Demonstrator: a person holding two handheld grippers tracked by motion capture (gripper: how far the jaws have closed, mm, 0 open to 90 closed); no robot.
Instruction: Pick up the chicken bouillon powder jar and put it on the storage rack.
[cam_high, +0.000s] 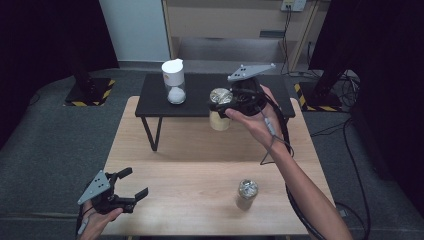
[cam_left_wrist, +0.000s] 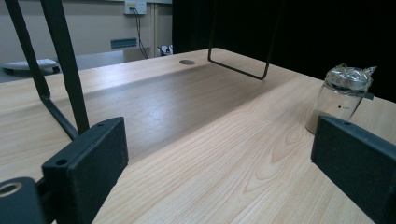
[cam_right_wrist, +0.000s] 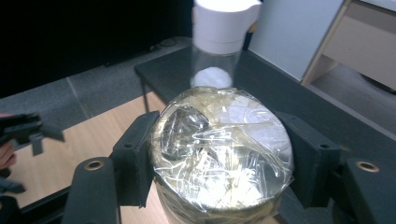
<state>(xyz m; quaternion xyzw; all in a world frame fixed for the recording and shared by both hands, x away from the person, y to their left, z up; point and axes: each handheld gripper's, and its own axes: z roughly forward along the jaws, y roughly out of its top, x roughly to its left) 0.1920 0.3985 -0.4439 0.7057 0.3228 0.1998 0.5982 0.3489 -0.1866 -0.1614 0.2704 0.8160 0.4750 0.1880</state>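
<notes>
My right gripper is shut on a glass jar of pale yellowish stuff, its top sealed with crinkled clear film; both pads press its sides. The jar hangs in the air at the front edge of a low black stand. A taller jar with a white lid and white powder stands on that stand, seen ahead as the white-lidded jar. My left gripper rests open near the table's front left corner, nothing between its jaws. A small film-covered glass jar stands at the front right, also small jar.
The light wooden table carries the black stand across its far side, on thin black legs. A cable hole lies in the tabletop. Dark curtains and stand bases flank the table; a wooden cabinet is behind.
</notes>
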